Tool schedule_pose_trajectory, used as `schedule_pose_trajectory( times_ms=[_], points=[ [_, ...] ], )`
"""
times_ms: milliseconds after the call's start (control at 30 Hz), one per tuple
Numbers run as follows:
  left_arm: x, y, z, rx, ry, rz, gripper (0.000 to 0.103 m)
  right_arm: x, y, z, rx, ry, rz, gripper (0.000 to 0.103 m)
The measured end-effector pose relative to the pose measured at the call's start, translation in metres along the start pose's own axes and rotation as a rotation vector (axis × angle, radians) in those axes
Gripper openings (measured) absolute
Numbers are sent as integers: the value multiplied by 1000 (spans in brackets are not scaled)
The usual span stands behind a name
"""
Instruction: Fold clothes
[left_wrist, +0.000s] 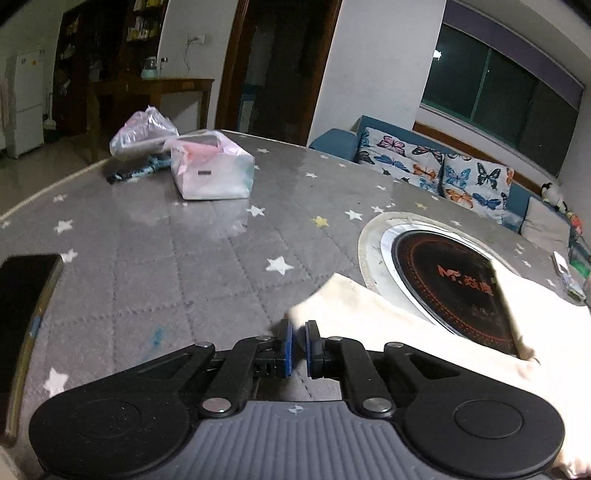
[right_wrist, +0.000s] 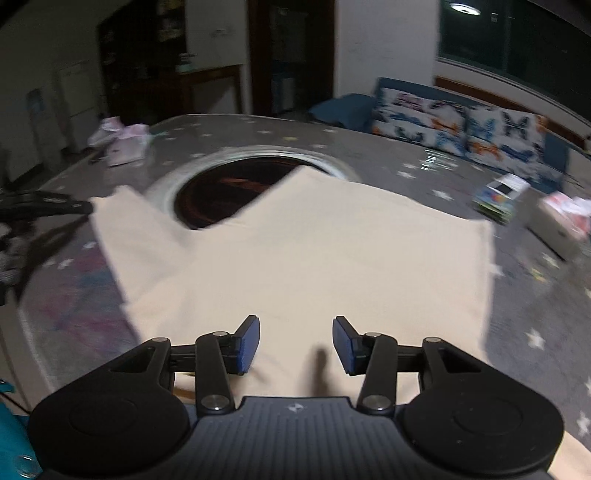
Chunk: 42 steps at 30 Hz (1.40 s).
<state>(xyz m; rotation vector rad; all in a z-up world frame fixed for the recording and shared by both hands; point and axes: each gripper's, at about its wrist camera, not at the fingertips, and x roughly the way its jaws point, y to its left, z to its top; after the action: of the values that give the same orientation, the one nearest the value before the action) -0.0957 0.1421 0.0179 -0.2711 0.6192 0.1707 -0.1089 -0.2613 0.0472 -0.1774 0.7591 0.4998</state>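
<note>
The cream garment (right_wrist: 295, 258) lies spread flat ahead of and beneath the right gripper (right_wrist: 295, 343), jaws wide apart, while the left gripper (left_wrist: 298, 349), nearly closed, sits at its left corner

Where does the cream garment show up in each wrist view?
Left wrist: cream garment at lower right, beyond the nearly closed jaws.
Right wrist: cream garment fills the centre, beneath the open jaws.
Shared landmark: the round black cooktop it partly covers.
</note>
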Motion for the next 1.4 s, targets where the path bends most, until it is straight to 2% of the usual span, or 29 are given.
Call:
schedule_pose_trajectory(
  times_ms=[167, 233, 400, 533, 700, 800, 933, 1167, 1267, 1400],
  points=[
    [-6, -13, 4, 34, -4, -16, 9, 11, 35, 2, -98, 16, 86, 44],
    [-9, -28, 2, 70, 9, -78, 9, 15, 45, 1, -131, 31, 105, 43],
    [-19, -83, -12, 198, 69, -294, 9, 20, 62, -6, -179, 70, 128, 43],
    [-27, -127, -27, 296, 99, -462, 9, 7, 61, -4, -150, 40, 147, 43],
    [-20, -145, -46, 377, 150, -519, 9, -10, 46, -6, -103, -3, 110, 43],
    [-17, -152, -56, 417, 176, -540, 9, -25, 22, -13, -18, -27, 56, 43],
    [-19, -151, -57, 439, 170, -544, 10, -45, -16, -33, 133, -48, -59, 43],
    [-25, -164, -47, 496, 158, -556, 10, -89, -89, -86, 403, -74, -343, 43],
    [-28, -182, -45, 514, 148, -593, 10, -107, -116, -108, 495, -80, -488, 43],
    [-34, -216, -48, 569, 137, -667, 10, -126, -147, -138, 618, -86, -628, 43]
  ],
)
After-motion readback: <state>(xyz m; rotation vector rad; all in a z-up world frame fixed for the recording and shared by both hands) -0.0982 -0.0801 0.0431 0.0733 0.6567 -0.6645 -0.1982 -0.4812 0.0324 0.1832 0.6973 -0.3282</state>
